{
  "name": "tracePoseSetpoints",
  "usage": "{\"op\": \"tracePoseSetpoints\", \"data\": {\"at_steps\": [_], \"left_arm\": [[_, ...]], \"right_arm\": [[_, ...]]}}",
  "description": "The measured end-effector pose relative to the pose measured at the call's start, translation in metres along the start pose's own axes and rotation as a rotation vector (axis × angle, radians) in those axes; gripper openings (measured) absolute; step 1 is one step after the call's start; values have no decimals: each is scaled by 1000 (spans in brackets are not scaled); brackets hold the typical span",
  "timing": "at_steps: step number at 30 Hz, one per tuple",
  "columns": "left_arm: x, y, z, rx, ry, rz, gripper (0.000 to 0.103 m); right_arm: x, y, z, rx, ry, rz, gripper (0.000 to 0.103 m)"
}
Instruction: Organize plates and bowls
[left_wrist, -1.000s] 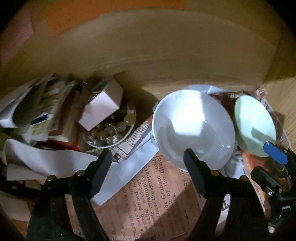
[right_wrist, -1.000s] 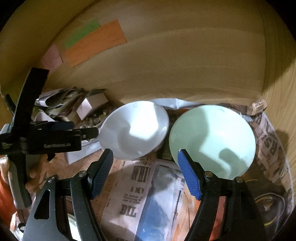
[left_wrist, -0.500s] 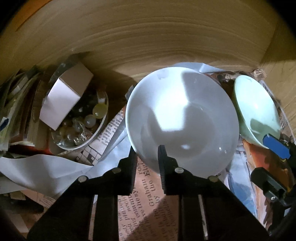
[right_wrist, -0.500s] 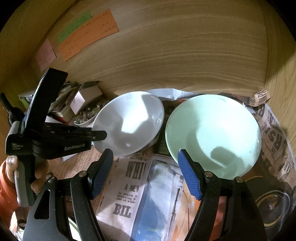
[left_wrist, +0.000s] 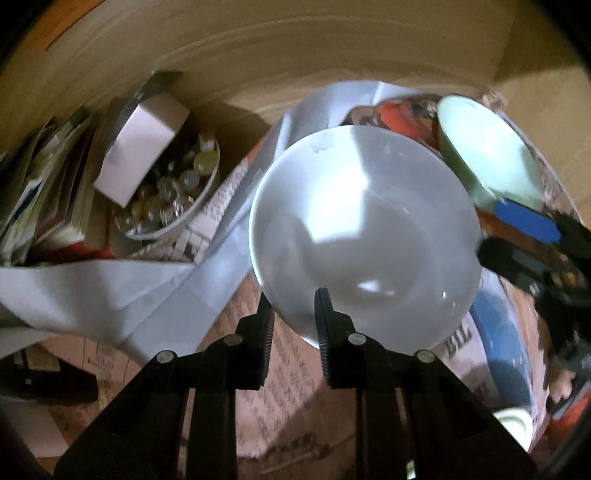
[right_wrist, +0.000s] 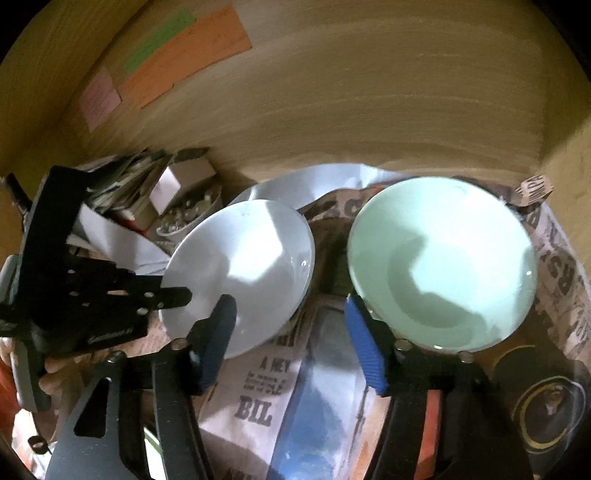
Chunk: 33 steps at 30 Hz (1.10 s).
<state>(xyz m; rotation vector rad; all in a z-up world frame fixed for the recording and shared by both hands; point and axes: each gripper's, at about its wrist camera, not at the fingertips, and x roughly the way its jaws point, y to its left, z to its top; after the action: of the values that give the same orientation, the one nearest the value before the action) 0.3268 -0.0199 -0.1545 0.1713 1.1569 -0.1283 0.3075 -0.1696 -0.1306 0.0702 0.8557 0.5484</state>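
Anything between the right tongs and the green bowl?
Nothing visible. The right tongs are open, with the green bowl just ahead and right of the gap, its near rim by the right finger. The white bowl sits left, gripped at its rim by the left tongs.

White bowl (left_wrist: 364, 236): smooth, shiny, like glazed china, with bright spots of light. Pale green bowl (right_wrist: 441, 264): the same smooth, glossy look. Wooden wall (right_wrist: 369, 110) behind: dull, with fine lines of grain. Printed newspaper (right_wrist: 266, 391) underneath: thin, matt, wrinkled. White paper sheet (left_wrist: 110, 291): plain and creased. Left gripper (left_wrist: 291, 325): black plastic, matt, with ridged inner faces and small shiny metal pins. Right gripper (right_wrist: 291, 332): black plastic too, with rough blue ribbed pads (right_wrist: 364, 343). Little box (left_wrist: 142, 142): dull cardboard. Small dish (left_wrist: 173, 192) beside: full of glassy, shiny beads.
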Motion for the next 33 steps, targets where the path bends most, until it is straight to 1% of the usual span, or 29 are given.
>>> {"op": "tracePoseSetpoints", "data": {"at_steps": [1, 3, 7, 9, 10, 12, 14, 16, 21, 27, 33], "left_arm": [[-2, -1, -4, 9, 3, -2, 22], [-4, -2, -9, 24, 5, -8, 22], [-13, -3, -23, 52, 2, -23, 22], [-12, -2, -29, 56, -5, -27, 22], [-12, -2, -30, 55, -10, -29, 22], [-13, -1, -29, 51, -22, -36, 22], [-15, -1, -29, 47, -29, -37, 22], [-20, 1, -30, 49, -35, -28, 21], [-27, -2, -28, 35, -51, -13, 21], [-50, 8, -35, -15, -105, -32, 21], [-84, 17, -53, -52, -177, -27, 21]], "right_arm": [[2, 1, -1, -3, 11, 4, 55], [6, 2, -3, -5, 30, 7, 49], [17, 1, -6, -4, 68, 9, 42], [24, 1, -7, -4, 91, 12, 33], [26, 2, -7, -6, 100, 15, 30], [30, 3, -8, -13, 113, 26, 21], [30, 7, -8, -29, 110, 21, 17], [29, 12, -9, -48, 104, -8, 17], [24, 15, -8, -51, 88, -9, 17], [3, 25, -7, -73, 40, 8, 17], [-22, 42, -10, -107, -23, 13, 17]]}}
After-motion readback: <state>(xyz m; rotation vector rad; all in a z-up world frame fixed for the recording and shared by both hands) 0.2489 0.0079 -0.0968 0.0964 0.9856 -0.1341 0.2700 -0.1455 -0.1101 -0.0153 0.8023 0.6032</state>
